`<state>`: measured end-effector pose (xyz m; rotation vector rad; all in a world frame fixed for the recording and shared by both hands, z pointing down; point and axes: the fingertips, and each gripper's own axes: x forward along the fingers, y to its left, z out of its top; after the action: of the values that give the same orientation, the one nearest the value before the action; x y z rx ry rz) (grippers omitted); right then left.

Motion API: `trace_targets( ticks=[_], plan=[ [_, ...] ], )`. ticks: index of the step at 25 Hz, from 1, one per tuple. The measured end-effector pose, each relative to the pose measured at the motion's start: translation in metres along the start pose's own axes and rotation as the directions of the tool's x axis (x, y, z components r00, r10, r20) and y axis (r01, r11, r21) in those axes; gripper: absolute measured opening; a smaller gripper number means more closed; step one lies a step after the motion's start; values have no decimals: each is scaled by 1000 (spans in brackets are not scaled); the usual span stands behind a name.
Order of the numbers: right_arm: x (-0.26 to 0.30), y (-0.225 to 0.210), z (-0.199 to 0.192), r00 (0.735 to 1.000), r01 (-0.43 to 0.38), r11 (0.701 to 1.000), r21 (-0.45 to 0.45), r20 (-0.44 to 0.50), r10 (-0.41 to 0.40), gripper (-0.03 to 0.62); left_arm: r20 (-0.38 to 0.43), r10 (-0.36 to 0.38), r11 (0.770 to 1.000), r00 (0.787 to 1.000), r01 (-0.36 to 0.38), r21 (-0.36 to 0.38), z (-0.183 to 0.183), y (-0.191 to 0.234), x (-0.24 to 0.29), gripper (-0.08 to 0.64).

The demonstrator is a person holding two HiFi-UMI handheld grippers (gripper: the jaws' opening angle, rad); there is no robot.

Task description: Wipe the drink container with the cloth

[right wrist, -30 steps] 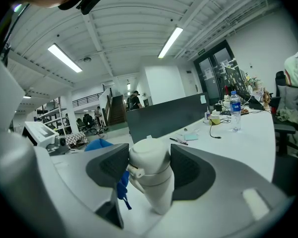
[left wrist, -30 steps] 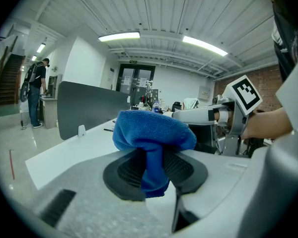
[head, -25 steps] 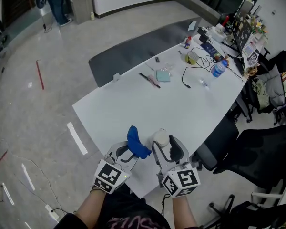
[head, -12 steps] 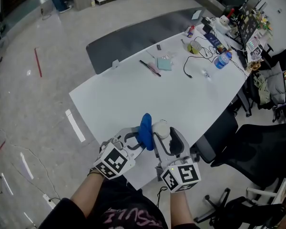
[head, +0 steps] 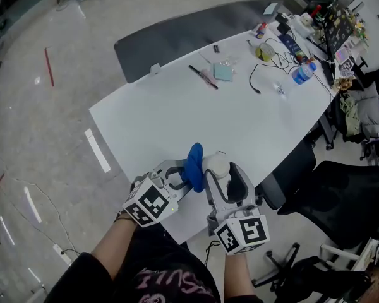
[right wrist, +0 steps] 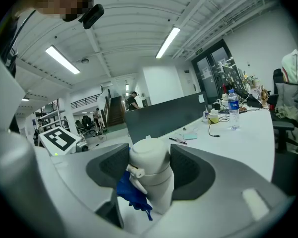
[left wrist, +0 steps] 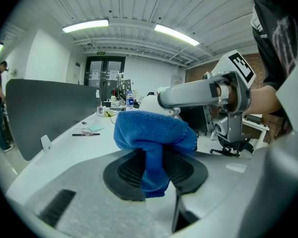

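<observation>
A white drink container (head: 215,165) (right wrist: 150,173) is held upright over the near edge of the white table (head: 177,118), with my right gripper (head: 218,183) (right wrist: 150,168) shut on its sides. My left gripper (head: 182,177) (left wrist: 154,168) is shut on a blue cloth (head: 194,166) (left wrist: 153,135). The cloth is pressed against the container's left side. In the right gripper view a blue fold of cloth (right wrist: 131,191) shows beside the container's lower left. The container's base is hidden.
At the table's far end lie a pen (head: 203,77), a pale green pad (head: 224,72), a black cable (head: 260,81), a water bottle (head: 300,74) and desk clutter. A dark grey partition (head: 177,36) borders the far side. A black office chair (head: 341,201) stands to the right.
My left gripper has carried the blue cloth rightward, from apart on the left to against the container's side. The right gripper has kept holding the container almost in place.
</observation>
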<state>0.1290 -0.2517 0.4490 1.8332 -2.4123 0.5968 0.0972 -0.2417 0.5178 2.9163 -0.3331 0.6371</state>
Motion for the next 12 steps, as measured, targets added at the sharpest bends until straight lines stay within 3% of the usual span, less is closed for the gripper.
trace_targets(
  ticks=[12],
  plan=[
    [6, 1, -4, 1000, 5, 1000, -9, -18, -5, 258, -148, -54, 997, 987, 45, -64, -70, 7, 35, 101]
  ],
)
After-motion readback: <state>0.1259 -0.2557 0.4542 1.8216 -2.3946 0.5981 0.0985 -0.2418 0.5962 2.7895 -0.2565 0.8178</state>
